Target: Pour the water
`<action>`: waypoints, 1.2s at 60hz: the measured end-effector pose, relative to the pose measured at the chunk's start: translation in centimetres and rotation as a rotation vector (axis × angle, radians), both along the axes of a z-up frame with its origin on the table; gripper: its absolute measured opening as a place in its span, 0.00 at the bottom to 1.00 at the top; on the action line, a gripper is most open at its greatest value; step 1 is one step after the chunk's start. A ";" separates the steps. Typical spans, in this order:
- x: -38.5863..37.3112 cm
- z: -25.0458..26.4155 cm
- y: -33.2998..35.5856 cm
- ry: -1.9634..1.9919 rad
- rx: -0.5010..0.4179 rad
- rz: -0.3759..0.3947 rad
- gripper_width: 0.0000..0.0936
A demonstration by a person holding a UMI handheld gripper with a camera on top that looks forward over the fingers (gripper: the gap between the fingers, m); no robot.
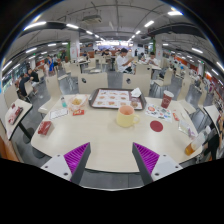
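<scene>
My gripper is open and empty, its two purple-padded fingers spread wide over the near edge of a light table. A pale yellow container stands in the middle of the table, well beyond the fingers. A dark red cup stands far right. A small green bottle stands far left beside a bowl. An orange cup stands at the table's right end, near the right finger.
A tray with several small items lies behind the yellow container. A red disc and a red packet lie on the table. Chairs ring it, and a person sits beyond in a hall.
</scene>
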State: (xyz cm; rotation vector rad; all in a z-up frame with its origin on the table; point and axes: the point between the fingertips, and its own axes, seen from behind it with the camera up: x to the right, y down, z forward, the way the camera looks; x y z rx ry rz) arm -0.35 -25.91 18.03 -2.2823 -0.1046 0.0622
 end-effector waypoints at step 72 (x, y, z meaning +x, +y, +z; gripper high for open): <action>46.7 -11.3 6.8 -0.052 0.184 -0.222 0.78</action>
